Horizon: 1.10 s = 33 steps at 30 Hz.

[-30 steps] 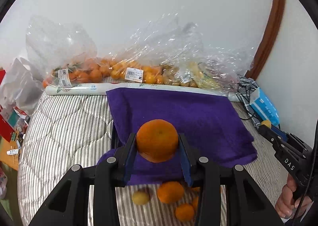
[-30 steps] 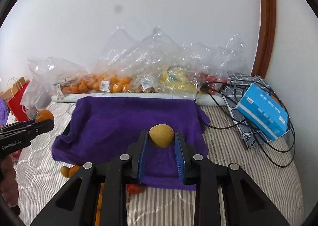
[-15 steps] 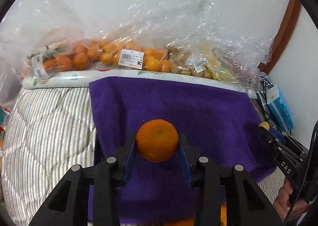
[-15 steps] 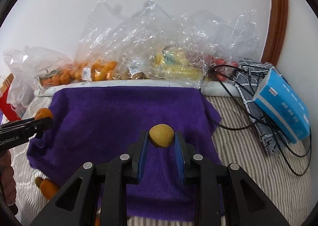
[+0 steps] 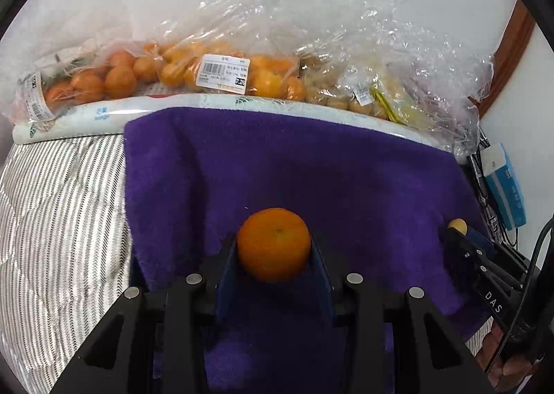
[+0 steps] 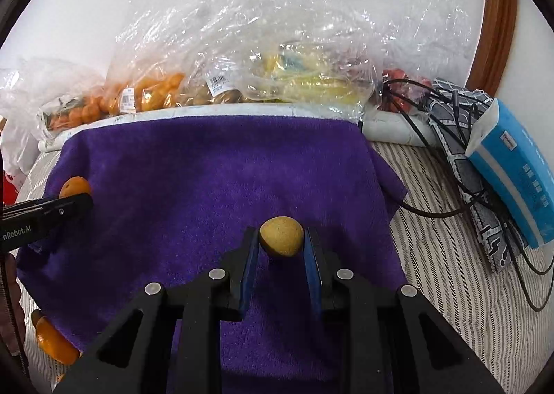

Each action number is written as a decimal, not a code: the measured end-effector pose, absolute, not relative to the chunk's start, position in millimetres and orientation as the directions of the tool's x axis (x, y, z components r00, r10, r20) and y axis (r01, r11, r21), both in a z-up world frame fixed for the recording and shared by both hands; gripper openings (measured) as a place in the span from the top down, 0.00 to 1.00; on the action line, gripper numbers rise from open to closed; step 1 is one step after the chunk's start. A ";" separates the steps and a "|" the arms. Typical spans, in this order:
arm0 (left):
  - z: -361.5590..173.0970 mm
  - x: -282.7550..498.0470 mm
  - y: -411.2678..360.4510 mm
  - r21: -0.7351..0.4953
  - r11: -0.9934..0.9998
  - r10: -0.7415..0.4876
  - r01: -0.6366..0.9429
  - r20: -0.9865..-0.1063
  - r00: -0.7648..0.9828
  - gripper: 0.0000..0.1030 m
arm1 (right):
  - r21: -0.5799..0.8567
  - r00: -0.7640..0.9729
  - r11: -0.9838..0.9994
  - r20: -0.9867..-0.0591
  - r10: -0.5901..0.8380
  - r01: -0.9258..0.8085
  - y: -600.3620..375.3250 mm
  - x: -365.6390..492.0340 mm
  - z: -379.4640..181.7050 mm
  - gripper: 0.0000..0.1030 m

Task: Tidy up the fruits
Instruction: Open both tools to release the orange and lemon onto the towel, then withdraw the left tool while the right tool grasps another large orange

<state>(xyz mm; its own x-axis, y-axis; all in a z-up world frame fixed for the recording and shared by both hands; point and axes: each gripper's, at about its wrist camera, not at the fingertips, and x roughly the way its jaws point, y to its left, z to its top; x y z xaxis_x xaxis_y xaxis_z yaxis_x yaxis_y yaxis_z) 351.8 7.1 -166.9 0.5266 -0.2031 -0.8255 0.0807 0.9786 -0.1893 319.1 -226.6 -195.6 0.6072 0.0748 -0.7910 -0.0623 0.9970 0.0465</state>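
Note:
My left gripper (image 5: pixel 274 252) is shut on an orange tangerine (image 5: pixel 273 243), held low over the purple towel (image 5: pixel 311 165). My right gripper (image 6: pixel 281 243) is shut on a small yellow-brown fruit (image 6: pixel 281 236) above the same towel (image 6: pixel 207 179). In the left wrist view the right gripper (image 5: pixel 460 233) shows at the right edge with its yellow fruit (image 5: pixel 457 223) at the tips. The right wrist view shows the left gripper (image 6: pixel 74 201) at the left edge with the tangerine (image 6: pixel 74 186).
Clear plastic bags of oranges (image 5: pixel 207 71) and other fruit (image 6: pixel 311 82) line the wall behind the towel. A loose orange (image 6: pixel 52 342) lies by the towel's near left corner. A blue box (image 6: pixel 512 172), a patterned cloth and black cables (image 6: pixel 450 207) lie right on the striped quilt (image 5: pixel 59 220).
Both grippers have come forward and down over the purple towel, each still holding its fruit. The loose fruit near the towel's front edge has dropped out of the left wrist view.

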 end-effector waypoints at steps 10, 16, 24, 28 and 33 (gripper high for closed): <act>-165.8 348.0 3.4 -0.184 0.979 -0.204 0.090 -0.836 0.509 0.62 | 0.047 0.631 0.995 -0.770 0.091 -0.085 -223.7 312.0 -185.9 0.54; -145.3 329.3 5.4 -0.167 0.983 -0.184 0.081 -0.824 0.536 0.54 | 0.036 0.673 0.995 -0.734 0.092 -0.096 -219.0 298.6 -160.7 0.42; -100.4 281.2 4.5 -0.164 0.983 -0.178 0.079 -0.776 0.606 0.49 | 0.084 0.718 0.994 -0.687 0.111 -0.073 -221.6 258.0 -122.4 0.40; -78.6 247.5 9.4 -0.153 0.985 -0.167 0.078 -0.741 0.650 0.49 | 0.082 0.731 0.994 -0.674 0.106 -0.069 -225.2 232.1 -103.6 0.40; -59.7 211.2 18.2 -0.171 0.984 -0.163 0.058 -0.704 0.691 0.49 | 0.078 0.761 0.996 -0.644 0.079 -0.038 -231.4 193.4 -86.6 0.40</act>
